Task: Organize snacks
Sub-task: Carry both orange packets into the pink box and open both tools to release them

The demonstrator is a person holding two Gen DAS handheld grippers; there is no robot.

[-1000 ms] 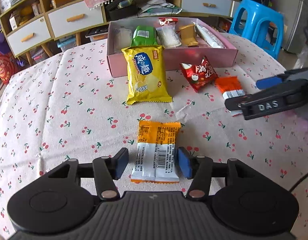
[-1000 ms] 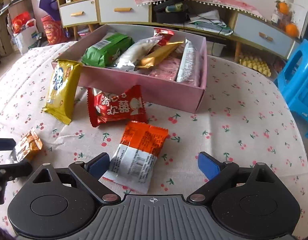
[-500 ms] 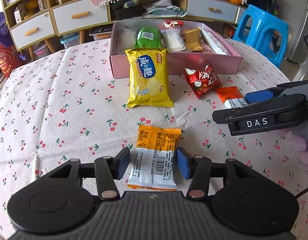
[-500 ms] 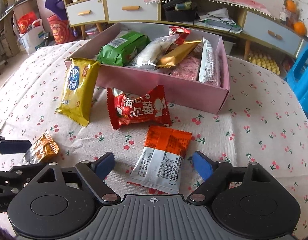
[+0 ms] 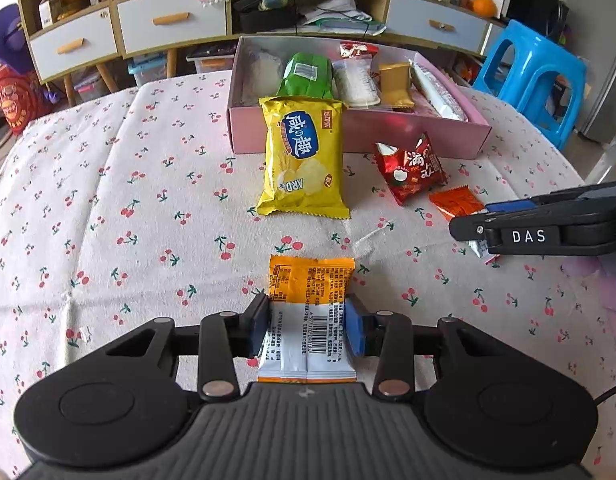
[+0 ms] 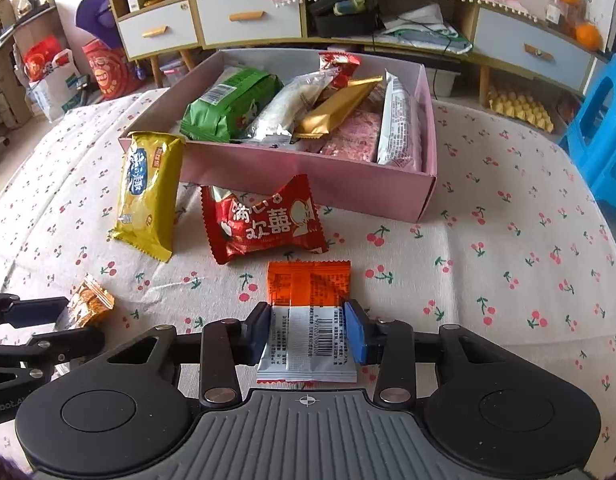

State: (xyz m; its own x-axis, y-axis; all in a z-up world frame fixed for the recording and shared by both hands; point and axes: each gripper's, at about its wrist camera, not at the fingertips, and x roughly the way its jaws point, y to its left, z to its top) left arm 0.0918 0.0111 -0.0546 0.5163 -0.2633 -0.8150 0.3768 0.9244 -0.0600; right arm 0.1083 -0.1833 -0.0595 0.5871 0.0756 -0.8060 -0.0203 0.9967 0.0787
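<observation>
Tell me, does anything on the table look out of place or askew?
Yes. The yellow chip bag leans tilted against the pink box front wall instead of lying inside, and the red snack packet lies loose before it.

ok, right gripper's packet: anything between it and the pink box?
Yes. The red snack bag lies on the tablecloth between the orange packet and the pink box; lifted over it, nothing else visible blocks.

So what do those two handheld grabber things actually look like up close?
Both look alike: the left gripper and right gripper have matte black linkage arms with silver pivot pins, blue fingertip pads, and a ribbed grey body with round black caps. The right one's side reads "DAS" in white.
</observation>
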